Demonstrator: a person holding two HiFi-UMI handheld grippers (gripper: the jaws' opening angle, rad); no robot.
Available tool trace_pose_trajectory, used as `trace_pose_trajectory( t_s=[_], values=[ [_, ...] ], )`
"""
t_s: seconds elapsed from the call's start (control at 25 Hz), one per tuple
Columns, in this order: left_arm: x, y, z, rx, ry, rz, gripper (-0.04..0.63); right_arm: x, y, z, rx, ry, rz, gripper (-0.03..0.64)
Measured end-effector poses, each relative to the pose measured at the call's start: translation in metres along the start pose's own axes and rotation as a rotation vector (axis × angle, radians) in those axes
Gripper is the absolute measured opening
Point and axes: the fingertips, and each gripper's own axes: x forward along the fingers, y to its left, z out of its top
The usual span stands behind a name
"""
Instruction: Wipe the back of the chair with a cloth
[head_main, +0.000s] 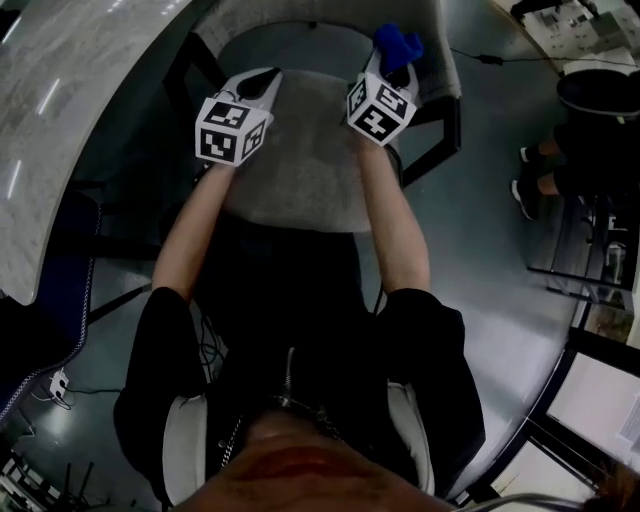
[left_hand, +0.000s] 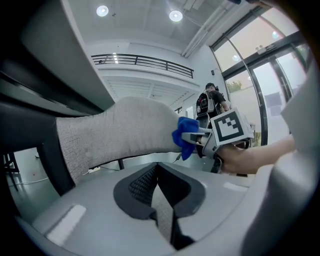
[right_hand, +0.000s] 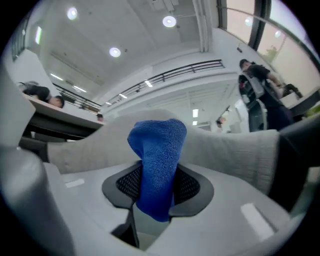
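Looked steeply down on a curved, pale marbled worktop (head_main: 60, 110) at the left and, beside it, a grey woven-fabric chair with a black frame (head_main: 300, 170). Had both arms stretched over its seat toward the curved grey backrest (left_hand: 125, 132). Held the left hand-held gripper (head_main: 268, 78) above the seat, jaws together on nothing. Had the right hand-held gripper (head_main: 385, 72) clamped on a blue microfibre cloth (right_hand: 157, 160) — bunched upright between the pads, up by the backrest's right end. Could not tell touching from just short.

Judged the wiping barely begun. Risked the hard jaw tips — not the cloth — scraping the fabric if pressed in flat, with so small a wad standing proud. Risked also the rough weave dragging the cloth out of the clamp, and the chair shifting away with nothing steadying it.
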Motion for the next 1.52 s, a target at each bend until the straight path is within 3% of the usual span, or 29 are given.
trace_pose_trajectory(
  t_s=[0.24, 0.32, 0.48, 0.68, 0.8, 0.96, 1.52],
  values=[
    [-0.025, 0.016, -0.011, -0.002, 0.012, 0.056, 0.011, 0.002, 0.147, -0.016, -0.243, 0.09, 0.628, 0.143],
    [-0.032, 0.022, -0.016, -0.003, 0.026, 0.076, 0.011, -0.007, 0.189, -0.027, -0.33, 0.117, 0.793, 0.143],
    [-0.047, 0.035, -0.023, -0.001, 0.043, 0.116, 0.011, -0.021, 0.248, -0.046, -0.447, 0.158, 0.986, 0.143],
    [-0.066, 0.046, -0.025, 0.008, 0.05, 0.167, 0.011, -0.029, 0.29, -0.06, -0.459, 0.202, 1.128, 0.143],
    [-0.072, 0.053, -0.026, 0.004, 0.055, 0.188, 0.011, -0.029, 0.302, -0.069, -0.484, 0.228, 1.155, 0.143],
    [-0.076, 0.055, -0.026, 0.001, 0.057, 0.192, 0.011, -0.015, 0.306, -0.068, -0.488, 0.218, 1.105, 0.143],
    [-0.073, 0.054, -0.022, 0.009, 0.061, 0.168, 0.011, 0.064, 0.236, -0.063, -0.402, 0.282, 0.701, 0.144]
  ],
)
